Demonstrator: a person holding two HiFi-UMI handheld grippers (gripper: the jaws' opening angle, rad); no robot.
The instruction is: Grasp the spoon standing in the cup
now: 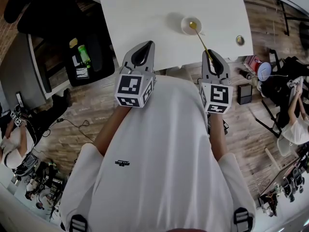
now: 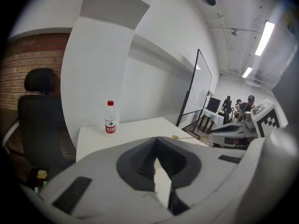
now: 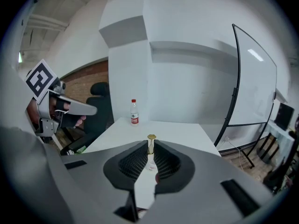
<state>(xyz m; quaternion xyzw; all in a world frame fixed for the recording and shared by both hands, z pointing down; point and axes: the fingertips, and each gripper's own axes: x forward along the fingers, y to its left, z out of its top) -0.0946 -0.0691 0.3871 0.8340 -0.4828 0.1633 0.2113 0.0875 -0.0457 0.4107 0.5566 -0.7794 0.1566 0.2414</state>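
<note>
A white cup stands near the right front of the white table. A gold spoon has its bowl over the cup's mouth, and its thin handle slants back to my right gripper, which is shut on the handle's end. In the right gripper view the spoon sticks up between the jaws of the right gripper; whether its bowl still sits inside the cup I cannot tell. My left gripper hangs over the table's front edge, shut and holding nothing, tips meeting.
A water bottle stands at the table's far edge. A small round metal thing lies near the right front corner. A black office chair is left of the table, a whiteboard to the right. A person sits at the right.
</note>
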